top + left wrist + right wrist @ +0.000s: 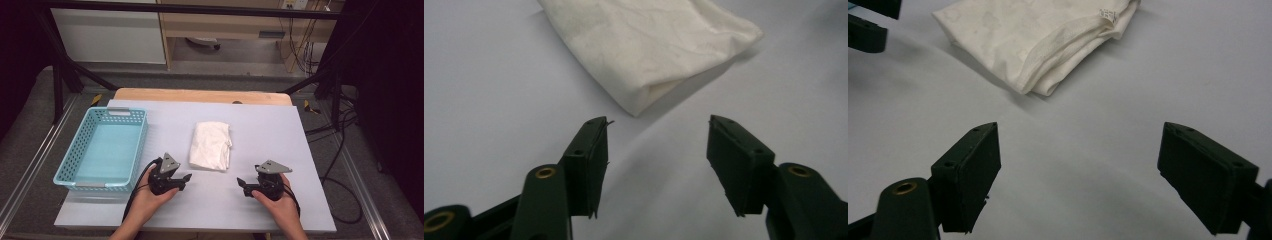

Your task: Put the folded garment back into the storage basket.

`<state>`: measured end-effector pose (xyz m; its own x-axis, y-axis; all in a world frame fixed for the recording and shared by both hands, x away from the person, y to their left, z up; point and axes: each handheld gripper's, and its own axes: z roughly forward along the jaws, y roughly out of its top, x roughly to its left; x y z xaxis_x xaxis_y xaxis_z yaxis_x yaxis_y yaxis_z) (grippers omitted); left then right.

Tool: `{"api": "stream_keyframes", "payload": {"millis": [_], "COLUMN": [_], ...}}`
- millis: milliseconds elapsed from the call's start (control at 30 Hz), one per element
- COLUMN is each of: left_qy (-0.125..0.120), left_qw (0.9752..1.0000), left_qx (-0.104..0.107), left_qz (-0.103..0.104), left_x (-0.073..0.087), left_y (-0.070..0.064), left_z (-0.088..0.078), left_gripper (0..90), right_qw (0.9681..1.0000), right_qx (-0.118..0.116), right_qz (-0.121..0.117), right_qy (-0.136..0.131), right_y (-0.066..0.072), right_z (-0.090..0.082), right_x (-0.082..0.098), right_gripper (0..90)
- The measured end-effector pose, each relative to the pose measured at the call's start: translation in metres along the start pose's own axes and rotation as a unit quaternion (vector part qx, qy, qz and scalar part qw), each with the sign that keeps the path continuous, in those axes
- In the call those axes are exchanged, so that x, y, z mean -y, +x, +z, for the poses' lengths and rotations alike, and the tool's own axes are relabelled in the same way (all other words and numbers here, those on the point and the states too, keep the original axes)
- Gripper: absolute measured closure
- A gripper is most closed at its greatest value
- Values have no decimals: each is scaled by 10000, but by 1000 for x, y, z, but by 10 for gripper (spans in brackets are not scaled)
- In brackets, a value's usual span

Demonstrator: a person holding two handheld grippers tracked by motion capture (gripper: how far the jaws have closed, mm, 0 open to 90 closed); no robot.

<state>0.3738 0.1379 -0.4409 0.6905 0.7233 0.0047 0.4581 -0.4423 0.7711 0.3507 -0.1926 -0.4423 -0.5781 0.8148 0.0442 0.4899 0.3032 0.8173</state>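
high view: a folded white cloth (210, 145) lies flat near the middle of the pale grey table top (270, 130), with a light blue perforated plastic basket (131, 145) well apart at its left, and both hands sit at the near edge. the left gripper (186, 178) rests just near and left of the cloth's near left corner, its jaws apart with nothing between them, the tips short of the fabric. the right gripper (242, 183) sits near and right of the cloth, jaws spread wide over bare table, pointing left toward the other tool.
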Motion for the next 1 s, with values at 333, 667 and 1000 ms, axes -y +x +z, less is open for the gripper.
{"api": "stream_keyframes", "payload": {"millis": [333,667,1000], "left_qy": [60,38,108], "left_qw": [9998,9997,9997], "left_qx": [-172,-136,-111], "left_qz": [-121,-206,-201], "left_x": [-5,-10,-10], "left_y": [5,6,3], "left_z": [31,38,35], "left_gripper": [583,787,851], "right_qw": [10000,9999,9999], "right_qx": [-60,-69,-26], "right_qz": [-39,-77,-127], "right_qy": [50,63,-11], "right_y": [2,1,3], "right_z": [1,2,-2], "right_x": [-1,-2,-3], "right_gripper": [176,178,183]}}
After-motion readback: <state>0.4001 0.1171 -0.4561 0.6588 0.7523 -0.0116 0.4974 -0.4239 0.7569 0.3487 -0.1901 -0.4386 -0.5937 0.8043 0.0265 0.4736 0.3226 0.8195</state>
